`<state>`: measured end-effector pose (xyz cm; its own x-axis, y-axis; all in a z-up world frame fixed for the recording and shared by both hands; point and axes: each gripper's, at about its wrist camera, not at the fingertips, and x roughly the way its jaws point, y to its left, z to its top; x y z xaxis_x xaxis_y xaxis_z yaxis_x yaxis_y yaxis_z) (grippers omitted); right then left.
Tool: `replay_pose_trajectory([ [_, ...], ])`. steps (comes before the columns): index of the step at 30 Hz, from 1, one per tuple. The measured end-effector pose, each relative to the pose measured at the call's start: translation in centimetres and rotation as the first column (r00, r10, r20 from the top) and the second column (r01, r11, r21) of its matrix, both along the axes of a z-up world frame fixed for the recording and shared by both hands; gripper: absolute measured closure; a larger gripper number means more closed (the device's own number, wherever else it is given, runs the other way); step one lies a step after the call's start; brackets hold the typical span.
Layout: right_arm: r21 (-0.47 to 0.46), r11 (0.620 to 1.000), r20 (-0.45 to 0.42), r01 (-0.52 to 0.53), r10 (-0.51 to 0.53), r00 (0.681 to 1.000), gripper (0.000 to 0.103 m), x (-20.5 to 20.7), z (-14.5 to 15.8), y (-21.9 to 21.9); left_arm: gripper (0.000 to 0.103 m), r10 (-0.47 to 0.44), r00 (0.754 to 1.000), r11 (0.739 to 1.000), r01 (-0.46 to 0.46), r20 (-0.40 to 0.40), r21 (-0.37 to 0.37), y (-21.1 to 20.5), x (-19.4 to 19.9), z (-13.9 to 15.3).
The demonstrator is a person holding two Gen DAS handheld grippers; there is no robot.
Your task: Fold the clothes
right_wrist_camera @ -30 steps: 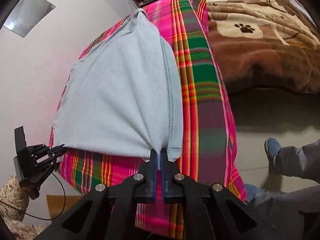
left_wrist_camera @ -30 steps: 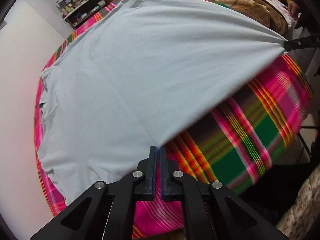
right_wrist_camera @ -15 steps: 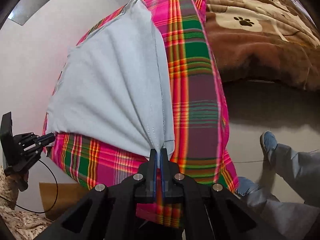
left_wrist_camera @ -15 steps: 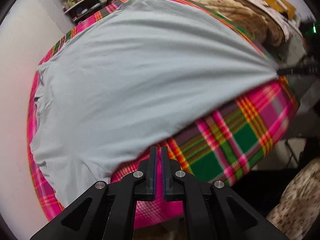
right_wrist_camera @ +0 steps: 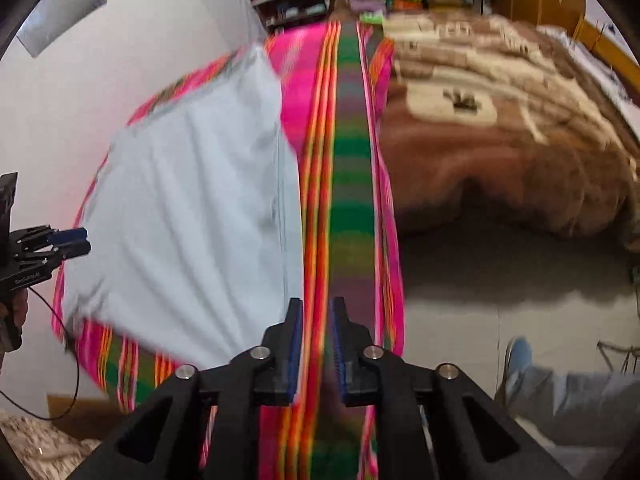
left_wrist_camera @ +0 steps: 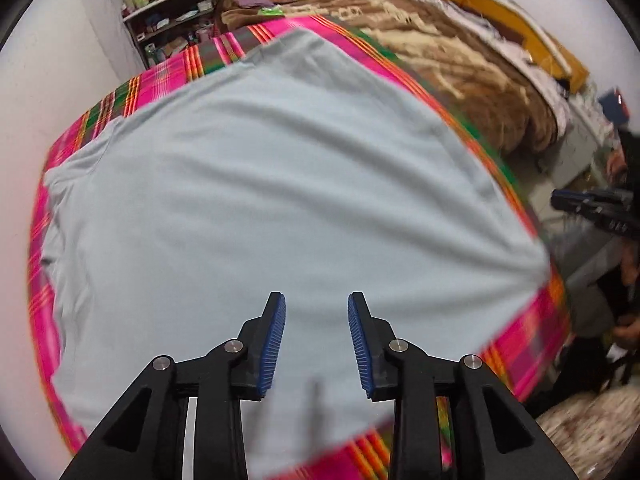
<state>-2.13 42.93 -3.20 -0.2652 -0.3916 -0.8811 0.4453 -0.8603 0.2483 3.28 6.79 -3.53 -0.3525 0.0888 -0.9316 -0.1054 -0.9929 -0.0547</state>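
A pale blue-grey T-shirt lies spread flat on a pink, green and orange plaid bedspread. My left gripper is open and empty, hovering over the shirt's near hem. The shirt also shows in the right wrist view. My right gripper is open and empty, just off the shirt's right corner above the plaid bedspread. The left gripper appears at the left edge of the right wrist view, and the right gripper at the right edge of the left wrist view.
A brown and cream blanket lies on the bed to the right of the plaid cover. Cluttered shelves stand at the far end by a white wall. A person's leg and blue shoe are on the floor at right.
Both grippers were shut on the shirt's hem corners, holding it stretched. Now both have opened and let go, and the shirt lies flat on the bedspread.
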Motion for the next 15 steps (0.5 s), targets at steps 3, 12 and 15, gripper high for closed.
replay_pose_trajectory([
  [3,-0.013,1.000,-0.083,0.021,-0.022,0.996,0.085,-4.1,1.0,-3.3,0.068,0.012,1.000,0.999,-0.013,0.025,0.039,-2.3,-4.2,-0.2],
  [12,-0.059,0.998,-0.152,-0.015,0.006,0.988,0.072,-14.5,-1.0,-13.6,0.060,0.044,0.999,0.985,-0.047,0.023,0.169,-6.3,-15.1,-0.4],
  [15,-0.021,0.998,-0.142,-0.054,0.051,0.988,0.067,-17.2,-2.2,-16.0,0.059,0.051,0.998,0.975,-0.054,0.019,0.215,-6.3,-17.0,-0.6],
])
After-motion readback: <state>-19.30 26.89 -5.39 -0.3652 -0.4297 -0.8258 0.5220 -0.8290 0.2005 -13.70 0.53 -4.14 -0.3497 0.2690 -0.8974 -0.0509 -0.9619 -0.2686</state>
